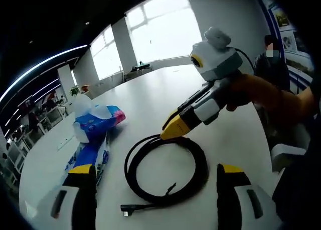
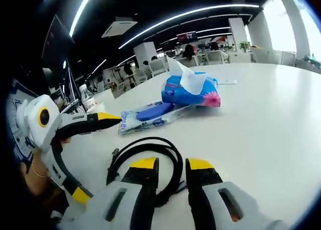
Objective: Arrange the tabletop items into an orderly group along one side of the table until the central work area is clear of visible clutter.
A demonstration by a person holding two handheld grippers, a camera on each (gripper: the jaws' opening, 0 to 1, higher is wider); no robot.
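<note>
In the left gripper view, the left gripper (image 1: 156, 195) rises from the bottom edge with its jaws spread wide and nothing between them. The coiled black cable (image 1: 165, 169) lies on the white table (image 1: 150, 94) in the lower centre, just ahead of those jaws, its plug end trailing toward the bottom edge. The right gripper (image 1: 175, 127) enters from the right of the frame, its yellow tips nearly closed and pointing down at the far rim of the coil. Whether it has pinched the cable cannot be told.

In the right gripper view, the right gripper's jaws stand close together at the bottom centre, with the cable (image 2: 145, 157) passing under and around them.

Farther out, at left of centre, a flat blue packet (image 1: 90, 157) lies beside the cable. Beyond it sits a blue tissue pack (image 1: 98, 120) with a sheet standing up. A water bottle (image 2: 88, 98) stands at the left of the right gripper view.

Progress, judged from this layout: early. The cable, packet and tissue pack are loosely spread. None is yet lined up along an edge.
</note>
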